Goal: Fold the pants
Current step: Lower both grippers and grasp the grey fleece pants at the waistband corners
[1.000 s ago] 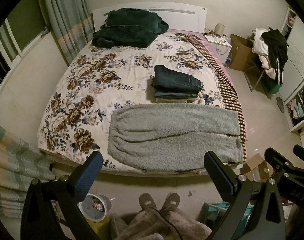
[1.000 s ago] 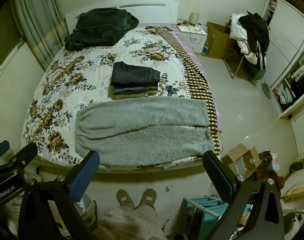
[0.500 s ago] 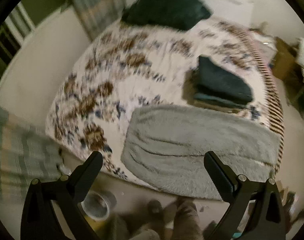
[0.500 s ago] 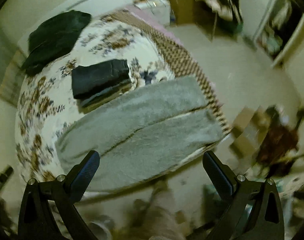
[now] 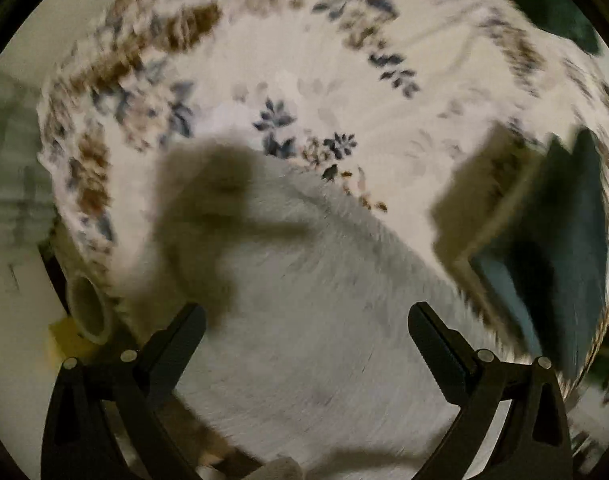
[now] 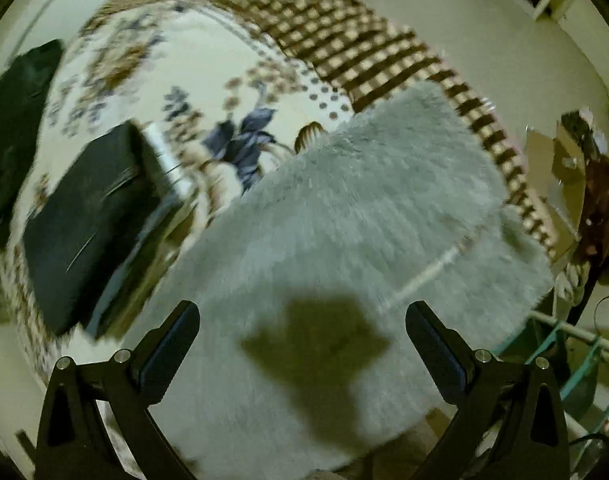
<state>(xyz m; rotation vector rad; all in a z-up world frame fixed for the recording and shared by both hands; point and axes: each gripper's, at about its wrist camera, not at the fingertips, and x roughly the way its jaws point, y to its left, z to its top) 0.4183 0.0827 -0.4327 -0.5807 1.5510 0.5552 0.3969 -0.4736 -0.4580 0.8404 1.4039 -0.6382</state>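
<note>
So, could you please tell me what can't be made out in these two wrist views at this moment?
- Left wrist view: motion blur smears the folded stack; its garments can't be counted.
- Left wrist view: the left claw has a shadow darkening the grey fleece pants at one end.
- Right wrist view: the right claw hides the pants' near edge.
</note>
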